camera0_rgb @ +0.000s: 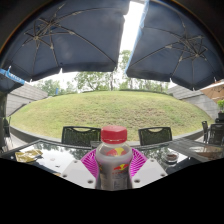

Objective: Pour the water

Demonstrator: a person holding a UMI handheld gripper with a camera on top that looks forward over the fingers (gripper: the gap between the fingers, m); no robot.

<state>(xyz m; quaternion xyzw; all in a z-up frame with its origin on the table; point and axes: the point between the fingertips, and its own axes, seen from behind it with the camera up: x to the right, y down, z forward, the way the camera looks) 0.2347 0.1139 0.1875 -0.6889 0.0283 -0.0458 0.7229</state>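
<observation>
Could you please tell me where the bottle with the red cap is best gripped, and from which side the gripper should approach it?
Probably by the body just below the red cap. The bottle stands upright on the table, already between the pink pads of the gripper, so a level, straight-ahead approach with the fingers closing on its rounded sides looks best. Whether they press on it yet is unclear.

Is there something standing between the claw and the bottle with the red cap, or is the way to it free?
Nothing visible stands in the way. The bottle already stands between the claw's two pink pads, on the outdoor table. Whether the pads press on it cannot be told.
</observation>
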